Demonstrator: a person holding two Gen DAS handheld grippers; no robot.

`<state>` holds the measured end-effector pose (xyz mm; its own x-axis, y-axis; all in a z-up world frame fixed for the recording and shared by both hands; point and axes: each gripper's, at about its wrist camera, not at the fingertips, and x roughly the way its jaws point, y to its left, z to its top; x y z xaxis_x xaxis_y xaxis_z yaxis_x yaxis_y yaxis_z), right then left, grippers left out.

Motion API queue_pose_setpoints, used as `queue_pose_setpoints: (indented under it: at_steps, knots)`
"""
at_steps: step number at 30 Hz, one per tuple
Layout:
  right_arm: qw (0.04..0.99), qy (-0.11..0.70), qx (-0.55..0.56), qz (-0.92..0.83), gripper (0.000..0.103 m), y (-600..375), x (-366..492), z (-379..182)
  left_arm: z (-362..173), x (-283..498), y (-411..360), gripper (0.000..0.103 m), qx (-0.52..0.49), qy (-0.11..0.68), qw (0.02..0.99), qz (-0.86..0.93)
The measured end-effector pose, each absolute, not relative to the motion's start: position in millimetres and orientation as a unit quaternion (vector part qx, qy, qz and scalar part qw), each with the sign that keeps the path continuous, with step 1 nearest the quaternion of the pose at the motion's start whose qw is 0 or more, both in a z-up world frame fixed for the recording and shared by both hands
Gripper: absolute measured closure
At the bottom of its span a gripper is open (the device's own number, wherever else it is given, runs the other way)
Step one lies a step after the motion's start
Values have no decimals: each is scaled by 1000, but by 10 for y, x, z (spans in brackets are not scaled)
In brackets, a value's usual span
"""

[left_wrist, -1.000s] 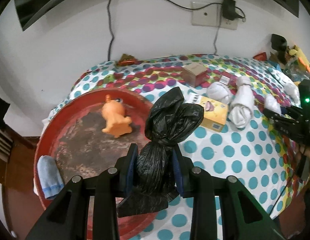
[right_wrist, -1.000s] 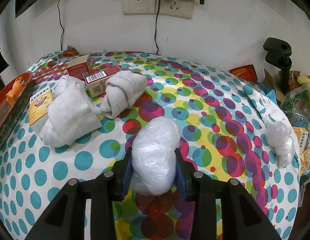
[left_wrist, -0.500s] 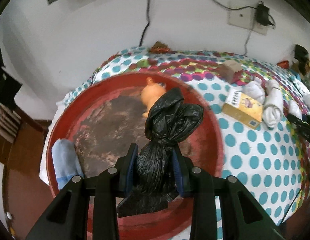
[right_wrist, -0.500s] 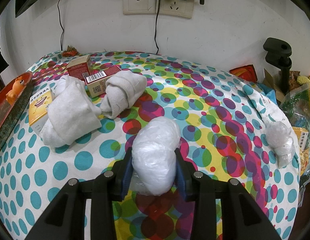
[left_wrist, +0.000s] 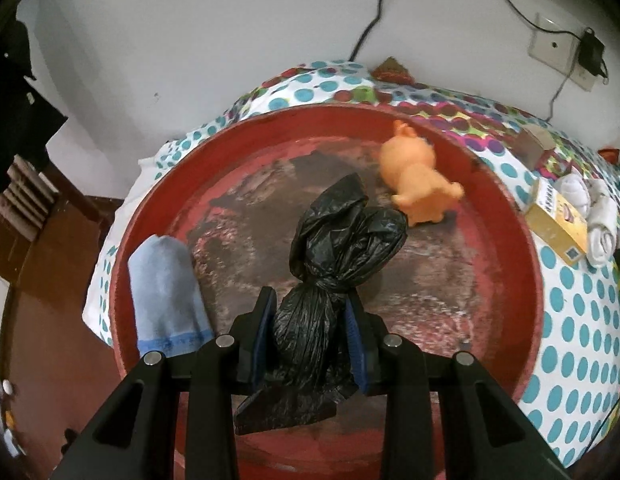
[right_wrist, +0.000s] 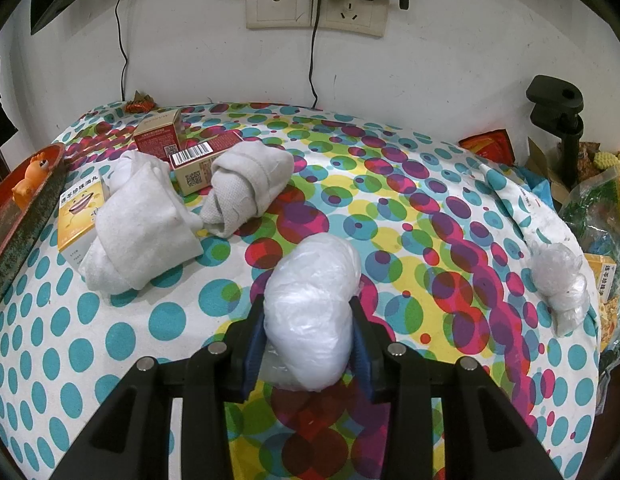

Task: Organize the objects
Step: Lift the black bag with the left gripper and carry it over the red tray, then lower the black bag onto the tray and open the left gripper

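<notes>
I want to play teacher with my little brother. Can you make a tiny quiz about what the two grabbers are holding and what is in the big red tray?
1. True or false: the left gripper is shut on a black bag above the red tray.
2. What does the right gripper hold? A) a white sock roll B) a white plastic bag C) a red box
3. Fill in: besides the bag, the tray holds an orange toy and a ____ cloth.

Key
1. True.
2. B, the white plastic bag; the sock rolls and the red box lie on the dotted tablecloth.
3. Blue.
</notes>
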<state>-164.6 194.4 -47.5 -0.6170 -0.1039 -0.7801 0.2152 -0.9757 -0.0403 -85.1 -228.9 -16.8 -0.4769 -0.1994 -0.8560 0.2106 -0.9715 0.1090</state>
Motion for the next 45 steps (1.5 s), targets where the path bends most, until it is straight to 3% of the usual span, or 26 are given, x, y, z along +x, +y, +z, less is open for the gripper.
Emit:
queue_pose_setpoints:
  at_steps: [30,41,45]
  knots:
    - [82,82,425,-898,64,1939,-1667,-466,-433,-785,-2693,69,502,50,121,-855]
    - [82,80,426,-897,64,1930,-1668,-468,-367,-687,-2672,55,487,52,105,-865]
    - [82,80,426,-897,64,1929,-1668,-467,-272,-596,-2605,42,468,32,117,-875]
